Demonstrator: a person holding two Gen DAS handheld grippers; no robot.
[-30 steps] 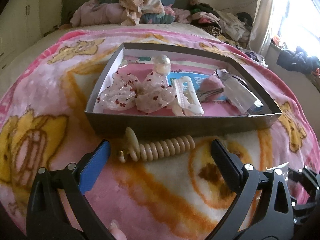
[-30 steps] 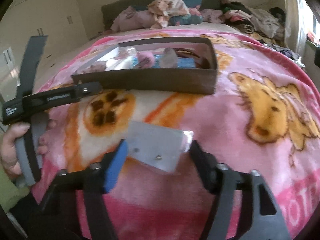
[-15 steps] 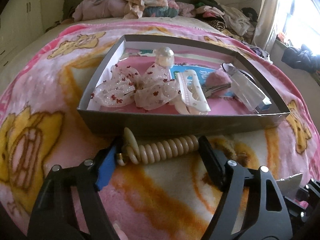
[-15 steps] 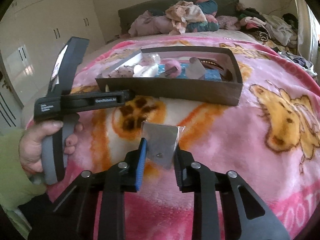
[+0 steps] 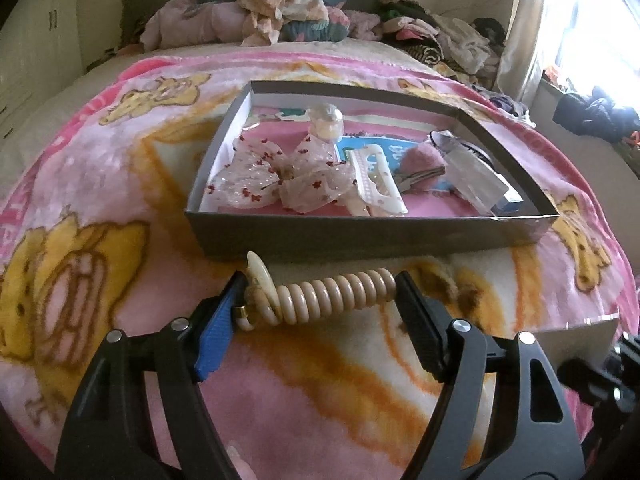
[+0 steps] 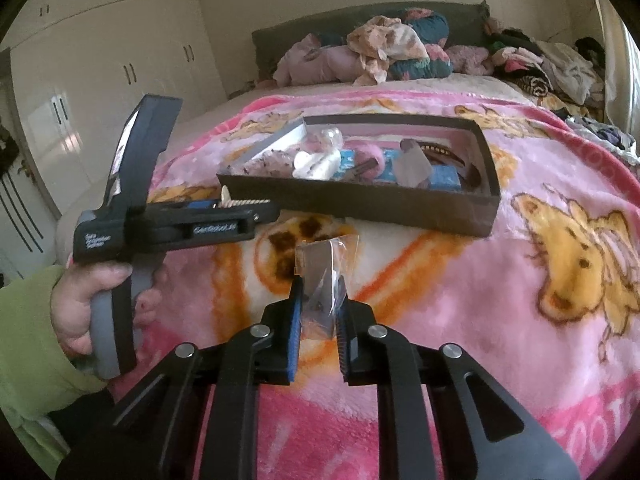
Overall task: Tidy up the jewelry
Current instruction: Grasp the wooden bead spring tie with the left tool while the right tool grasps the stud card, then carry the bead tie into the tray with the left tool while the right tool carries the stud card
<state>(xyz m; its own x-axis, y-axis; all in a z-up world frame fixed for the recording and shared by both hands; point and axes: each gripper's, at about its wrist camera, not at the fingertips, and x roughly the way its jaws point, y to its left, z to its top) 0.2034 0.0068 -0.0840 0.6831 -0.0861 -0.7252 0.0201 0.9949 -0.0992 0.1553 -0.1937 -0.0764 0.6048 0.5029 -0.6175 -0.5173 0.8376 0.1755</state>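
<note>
Both pairs of fingers just clamped down, so my left gripper [image 5: 316, 304] now pinches the cream coiled spiral hair tie [image 5: 320, 296] and my right gripper [image 6: 318, 312] is closing on the small clear plastic earring packet [image 6: 320, 276], both ready for the grey cardboard box [image 5: 360, 236] on the bed.

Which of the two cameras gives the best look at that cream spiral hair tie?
The left wrist view. There the spiral hair tie lies close and whole between the left gripper pads, in front of the box. The right wrist view shows only a thin sliver of it, mostly hidden behind that gripper.
</note>
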